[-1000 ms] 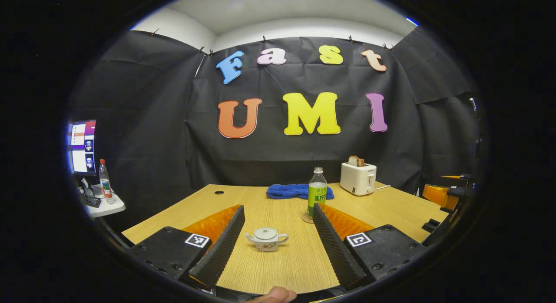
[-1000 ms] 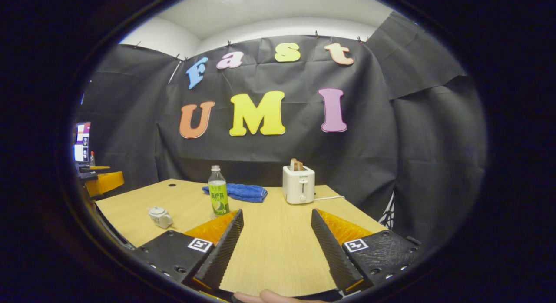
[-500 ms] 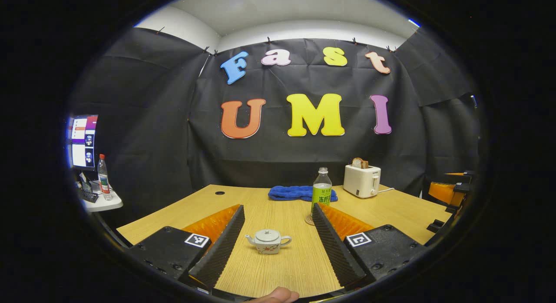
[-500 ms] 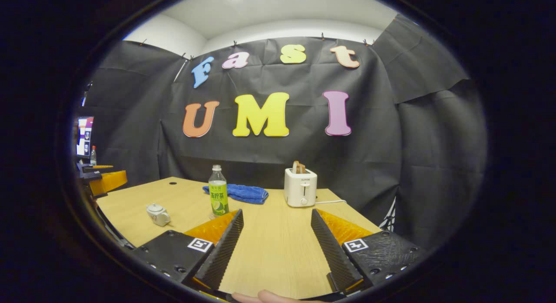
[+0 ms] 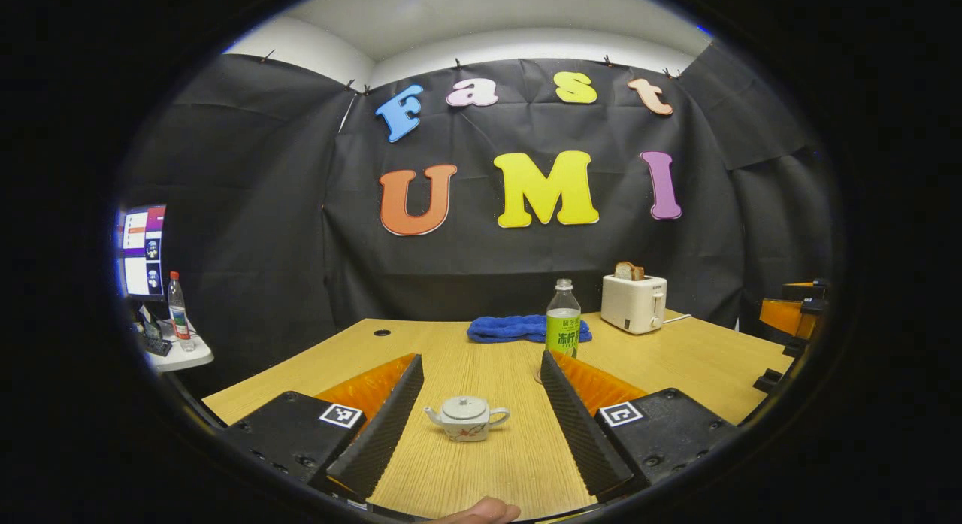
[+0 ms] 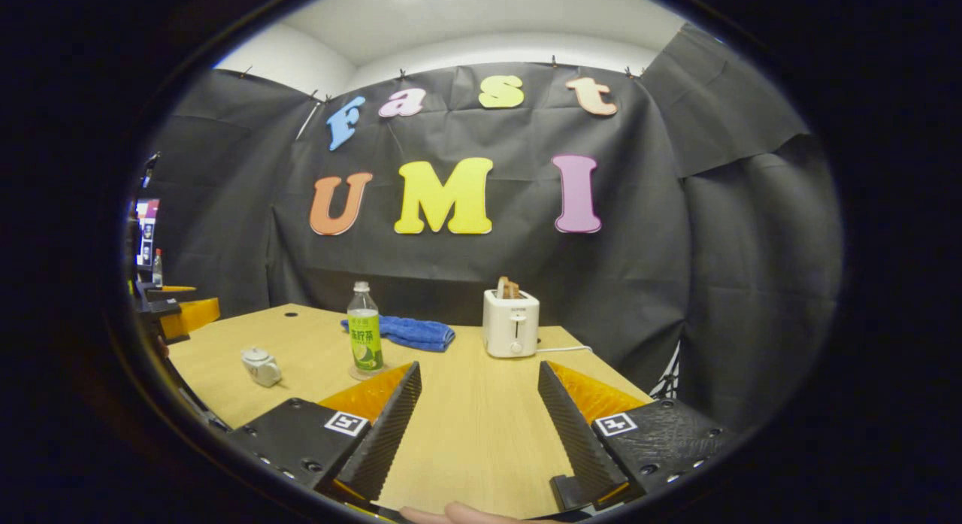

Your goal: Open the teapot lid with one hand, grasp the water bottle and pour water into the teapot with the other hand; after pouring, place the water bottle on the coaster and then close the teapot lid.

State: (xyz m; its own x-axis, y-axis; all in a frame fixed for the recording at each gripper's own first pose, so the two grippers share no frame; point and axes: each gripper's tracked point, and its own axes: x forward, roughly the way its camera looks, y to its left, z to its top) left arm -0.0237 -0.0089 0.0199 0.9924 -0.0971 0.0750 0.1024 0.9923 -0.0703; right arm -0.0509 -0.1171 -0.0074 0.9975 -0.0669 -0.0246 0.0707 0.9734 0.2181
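Observation:
A small white teapot [image 5: 467,419] with its lid on sits on the wooden table [image 5: 466,358], straight ahead between the fingers of my open left gripper [image 5: 481,392] and a short way beyond their tips. Behind it to the right, a clear water bottle [image 5: 563,327] with a green label stands upright on a round coaster [image 6: 365,374]. In the right gripper view the bottle [image 6: 364,338] and teapot [image 6: 261,365] lie off to the left. My right gripper [image 6: 479,389] is open over bare table [image 6: 481,419].
A blue cloth [image 5: 520,328] lies at the table's far edge and a white toaster [image 5: 633,302] with bread stands at the back right. The other gripper [image 5: 791,317] hovers at the table's right side. A side table with a monitor [image 5: 143,249] and bottle is left.
Both views have drifted slightly. In the right gripper view the bottle and teapot slid a little leftward. Both grippers stay open.

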